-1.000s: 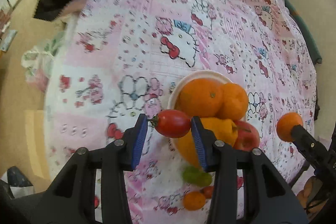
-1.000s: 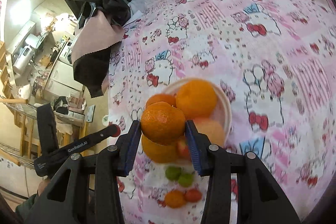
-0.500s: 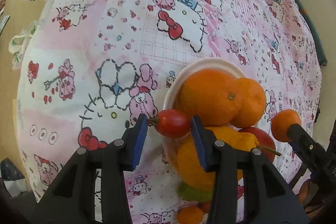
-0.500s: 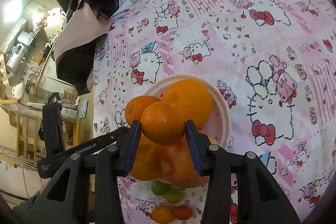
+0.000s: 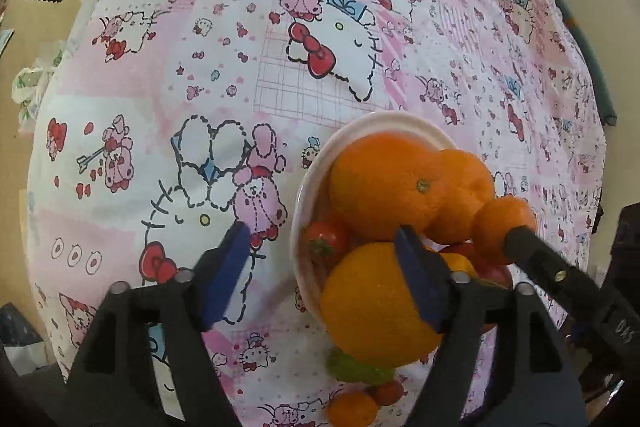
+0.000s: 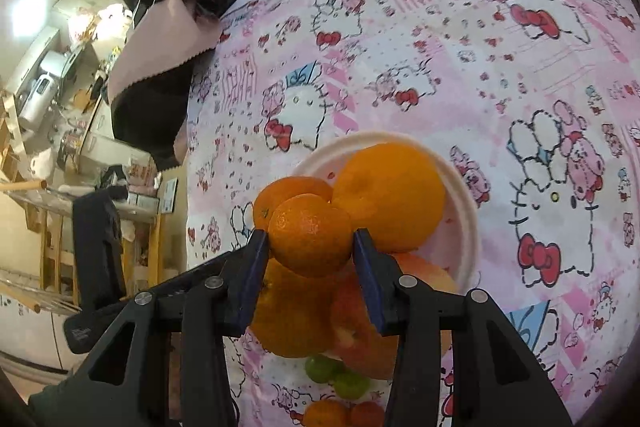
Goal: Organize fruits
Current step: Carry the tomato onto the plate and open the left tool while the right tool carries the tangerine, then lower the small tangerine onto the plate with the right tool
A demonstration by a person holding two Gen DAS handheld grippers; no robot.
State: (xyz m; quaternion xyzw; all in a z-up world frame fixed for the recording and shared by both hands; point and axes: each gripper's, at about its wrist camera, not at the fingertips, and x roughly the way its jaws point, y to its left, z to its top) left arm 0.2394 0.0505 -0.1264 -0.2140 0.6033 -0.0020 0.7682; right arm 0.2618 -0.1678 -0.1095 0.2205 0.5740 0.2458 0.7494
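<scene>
A white plate (image 5: 308,183) on the pink cartoon-print cloth holds large oranges (image 5: 384,183), a big orange near the front (image 5: 368,307), a red apple and a cherry tomato (image 5: 324,239) lying at its left rim. My left gripper (image 5: 324,275) is open and empty just above the plate's near edge. My right gripper (image 6: 310,267) is shut on a small mandarin (image 6: 310,233) and holds it over the plate (image 6: 464,203); that mandarin also shows in the left wrist view (image 5: 500,227).
Green grapes (image 5: 356,367), a small orange fruit (image 5: 352,407) and a small red fruit (image 5: 390,393) lie on the cloth in front of the plate. Black and pink fabric (image 6: 160,67) hangs at the cloth's far left edge.
My left gripper moved over the plate, opened and let the cherry tomato go; it now lies in the plate. My right gripper came closer over the plate with the mandarin.
</scene>
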